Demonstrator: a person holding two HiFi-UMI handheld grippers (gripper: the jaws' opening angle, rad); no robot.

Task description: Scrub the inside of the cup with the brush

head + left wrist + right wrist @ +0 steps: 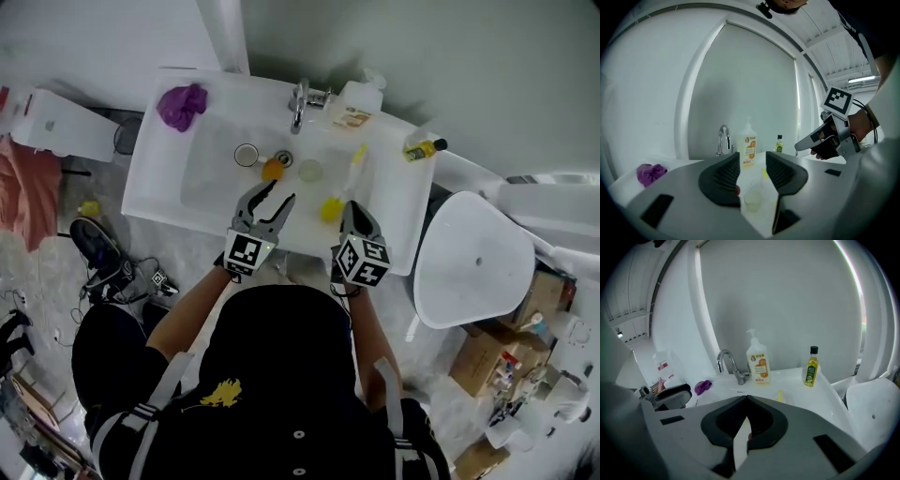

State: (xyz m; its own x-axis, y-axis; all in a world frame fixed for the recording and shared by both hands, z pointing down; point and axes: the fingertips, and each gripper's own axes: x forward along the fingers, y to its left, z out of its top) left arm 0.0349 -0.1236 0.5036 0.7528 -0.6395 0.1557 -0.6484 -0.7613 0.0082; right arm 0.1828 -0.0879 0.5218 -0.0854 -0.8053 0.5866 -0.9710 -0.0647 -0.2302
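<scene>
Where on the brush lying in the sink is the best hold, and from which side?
Probably the slim yellow handle of the brush, from above, right gripper closing across it: it lies flat in the basin on that side, handle angled toward the soap bottle.

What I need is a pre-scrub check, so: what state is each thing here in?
left tongs: open, empty
right tongs: shut, empty
faucet: no water running
dark-rimmed cup: upright in basin
clear cup: upright in basin
yellow brush: lying in basin, untouched
soap pump bottle: upright
oil bottle: upright, capped
purple cloth: crumpled beside basin
</scene>
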